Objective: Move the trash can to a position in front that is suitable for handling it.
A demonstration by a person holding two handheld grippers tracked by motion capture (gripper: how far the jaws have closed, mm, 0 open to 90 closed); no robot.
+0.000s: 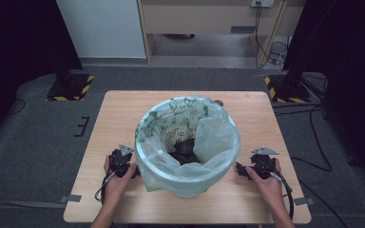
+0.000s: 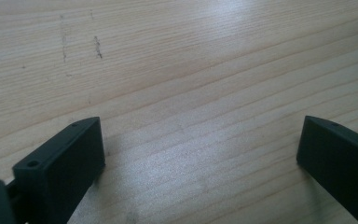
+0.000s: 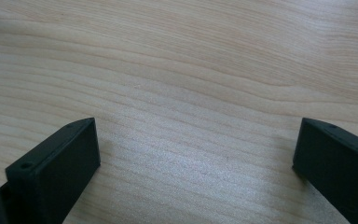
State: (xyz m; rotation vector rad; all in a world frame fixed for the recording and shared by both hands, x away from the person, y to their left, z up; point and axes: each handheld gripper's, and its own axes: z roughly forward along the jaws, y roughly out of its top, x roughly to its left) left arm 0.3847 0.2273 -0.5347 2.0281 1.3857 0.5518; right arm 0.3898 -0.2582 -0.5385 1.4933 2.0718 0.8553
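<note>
Both grippers, left [image 1: 134, 169] and right [image 1: 240, 168], rested on the pale wooden surface [image 1: 123, 111], fingers spread, grasping nothing. The thin translucent green-printed plastic liner [image 1: 216, 135] in the white round bin [image 1: 185, 187] looked light, limp, slippery; best pinched at its rim.

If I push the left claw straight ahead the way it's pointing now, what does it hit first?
Most likely the bare wooden table: the open left claw points down at it with nothing between. The lined bin sits beside it; depth is unclear.

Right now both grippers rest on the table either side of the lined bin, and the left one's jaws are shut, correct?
Not quite: the left gripper has its jaws wide open with bare table between them, as the left gripper view shows. The rest holds: right gripper, bin.
</note>
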